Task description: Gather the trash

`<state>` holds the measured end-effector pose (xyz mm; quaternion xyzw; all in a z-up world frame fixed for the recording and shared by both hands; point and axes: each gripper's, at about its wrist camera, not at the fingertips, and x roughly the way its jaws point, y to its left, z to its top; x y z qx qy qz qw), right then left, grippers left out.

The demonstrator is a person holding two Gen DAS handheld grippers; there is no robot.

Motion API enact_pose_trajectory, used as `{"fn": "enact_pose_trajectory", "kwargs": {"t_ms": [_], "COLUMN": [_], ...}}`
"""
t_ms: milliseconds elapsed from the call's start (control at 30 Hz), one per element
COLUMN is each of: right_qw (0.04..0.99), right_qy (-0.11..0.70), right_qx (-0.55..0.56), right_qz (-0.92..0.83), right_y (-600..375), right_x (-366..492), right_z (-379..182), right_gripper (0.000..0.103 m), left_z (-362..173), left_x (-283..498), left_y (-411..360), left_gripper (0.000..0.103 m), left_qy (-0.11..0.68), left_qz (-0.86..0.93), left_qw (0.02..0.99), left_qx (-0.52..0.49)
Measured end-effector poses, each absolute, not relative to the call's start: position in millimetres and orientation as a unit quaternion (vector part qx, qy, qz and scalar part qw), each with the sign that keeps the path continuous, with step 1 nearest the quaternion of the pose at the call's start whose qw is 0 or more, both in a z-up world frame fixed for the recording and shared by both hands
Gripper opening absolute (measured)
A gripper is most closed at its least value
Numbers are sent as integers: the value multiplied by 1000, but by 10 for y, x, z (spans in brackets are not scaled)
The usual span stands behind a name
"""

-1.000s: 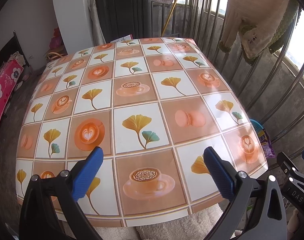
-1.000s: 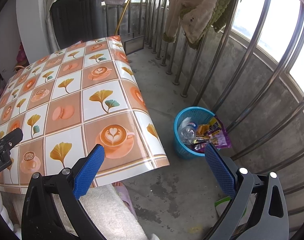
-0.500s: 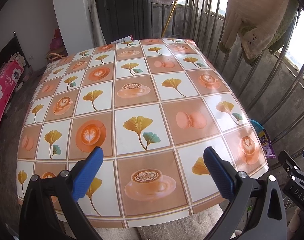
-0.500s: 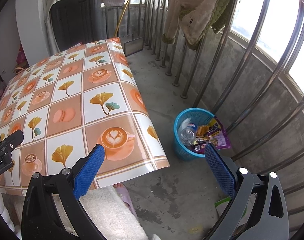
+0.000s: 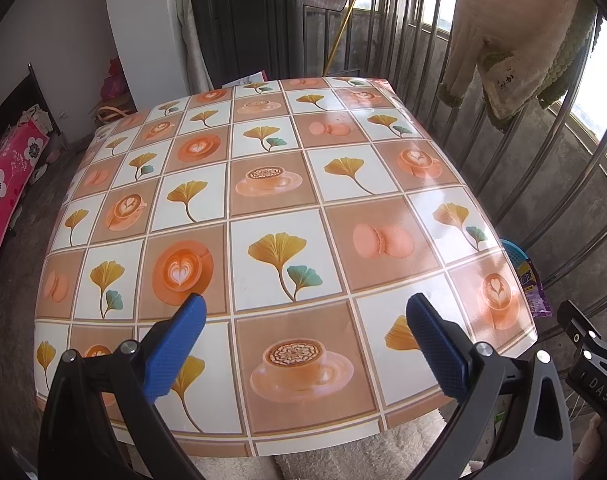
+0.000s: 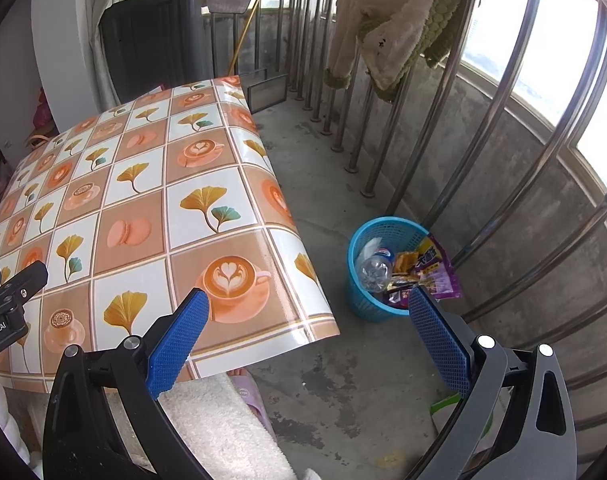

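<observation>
A blue plastic waste basket (image 6: 363, 300) stands on the concrete floor right of the table. It holds a crushed clear bottle (image 6: 374, 268), an orange wrapper (image 6: 405, 262) and a purple wrapper (image 6: 437, 266) hanging over its rim. In the left wrist view only the basket's rim (image 5: 513, 250) and purple wrapper (image 5: 533, 292) peek past the table edge. My left gripper (image 5: 303, 344) is open and empty above the table's near edge. My right gripper (image 6: 309, 330) is open and empty, above the table's right corner and the floor.
The table (image 5: 263, 184) carries a glossy cloth with coffee-cup and leaf squares. Steel railing bars (image 6: 455, 160) run along the right with garments (image 6: 387, 28) hanging on them. A dark cabinet (image 5: 251, 28) stands behind the table. A white fluffy cloth (image 6: 223, 428) lies below the table's near edge.
Both grippers have drifted slightly back and up, so the table looks a little farther. Both stay open and empty.
</observation>
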<state>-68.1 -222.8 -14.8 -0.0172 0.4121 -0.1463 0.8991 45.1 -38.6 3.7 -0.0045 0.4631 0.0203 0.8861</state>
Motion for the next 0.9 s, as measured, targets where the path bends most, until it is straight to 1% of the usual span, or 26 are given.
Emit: {"fn": "enact_pose_trajectory", "kwargs": {"t_ms": [900], "right_qw": [899], "right_qy": [412], "right_qx": [-17], "right_qz": [-146], "right_y": [-2217], "right_x": [-681], "right_z": [-153], "right_gripper": [96], "left_z": [3], "left_x": [438], "left_y": [-371], "left_gripper": [98], "left_qy": [467], "left_qz": [19], "left_qw": [884], "left_qx": [-8]}}
